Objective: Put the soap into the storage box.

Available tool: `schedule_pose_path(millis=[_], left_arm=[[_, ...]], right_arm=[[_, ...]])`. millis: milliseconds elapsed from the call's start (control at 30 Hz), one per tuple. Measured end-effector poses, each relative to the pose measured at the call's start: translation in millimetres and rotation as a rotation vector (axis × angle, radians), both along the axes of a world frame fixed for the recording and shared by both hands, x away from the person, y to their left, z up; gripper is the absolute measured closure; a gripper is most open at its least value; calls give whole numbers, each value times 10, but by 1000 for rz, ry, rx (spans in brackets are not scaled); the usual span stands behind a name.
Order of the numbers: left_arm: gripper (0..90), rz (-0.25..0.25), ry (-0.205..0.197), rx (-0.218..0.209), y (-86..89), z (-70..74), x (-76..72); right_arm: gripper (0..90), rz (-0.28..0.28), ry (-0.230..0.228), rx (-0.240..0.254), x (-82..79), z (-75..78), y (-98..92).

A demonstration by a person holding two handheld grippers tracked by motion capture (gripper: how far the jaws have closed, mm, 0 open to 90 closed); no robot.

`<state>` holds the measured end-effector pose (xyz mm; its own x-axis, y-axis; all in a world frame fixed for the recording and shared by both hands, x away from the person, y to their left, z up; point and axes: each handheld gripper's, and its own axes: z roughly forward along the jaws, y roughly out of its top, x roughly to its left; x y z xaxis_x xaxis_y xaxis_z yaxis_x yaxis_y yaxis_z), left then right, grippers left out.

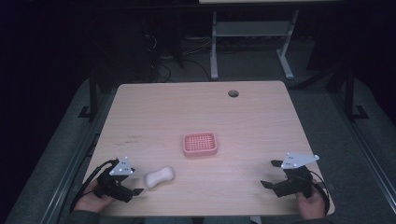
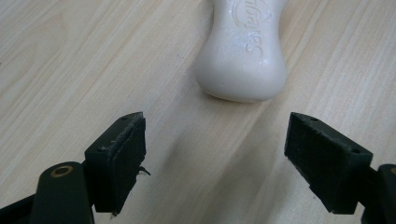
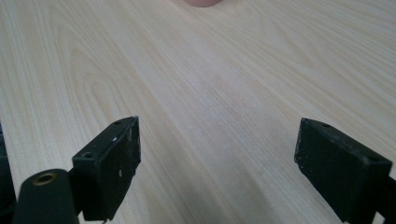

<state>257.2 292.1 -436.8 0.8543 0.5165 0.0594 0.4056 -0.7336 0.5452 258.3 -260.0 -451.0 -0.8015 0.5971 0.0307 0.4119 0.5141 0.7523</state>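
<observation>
Soap bar [image 1: 159, 177]: a white, waisted bar laid flat on the table, at about 7 o'clock from the table's middle, near the front edge. Embossed lettering is seen on its top in the left gripper view [image 2: 243, 51]. It is touched by nothing.

Soap dish [image 1: 200, 143]: a pink slotted tray, set near the table's middle, at about 1 o'clock from the bar and well apart from it. Its grid is bare, so it is judged to be the intended resting place for the bar.

Left gripper [image 1: 134, 187]: held low at about 8 o'clock from the bar, just beside it. Its jaws are spread wide and hold nothing; in the left gripper view [image 2: 215, 154] the bar's near end is seen just beyond the gap. The wide spread is judged to be set for closing across the bar's narrow waist.

Right gripper [image 1: 270, 174]: held at about 4 o'clock from the dish, well apart from both dish and bar. Its jaws are spread with bare wood between them [image 3: 217, 163], and a sliver of the pink dish is seen at the top edge of the right gripper view. It is judged to be parked clear, leaving the pick-up to the left.

Table [image 1: 261, 121]: pale wood grain, with a cable hole [image 1: 233, 93] at about 12 o'clock near the far edge.
</observation>
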Motion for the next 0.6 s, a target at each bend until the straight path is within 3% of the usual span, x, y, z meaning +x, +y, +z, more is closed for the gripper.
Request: schedule_pose_path(millis=[600], left_arm=[[210,-32,4,25,-148,78,36]], right_arm=[[142,-6,12,-3,-9,-13,-6]])
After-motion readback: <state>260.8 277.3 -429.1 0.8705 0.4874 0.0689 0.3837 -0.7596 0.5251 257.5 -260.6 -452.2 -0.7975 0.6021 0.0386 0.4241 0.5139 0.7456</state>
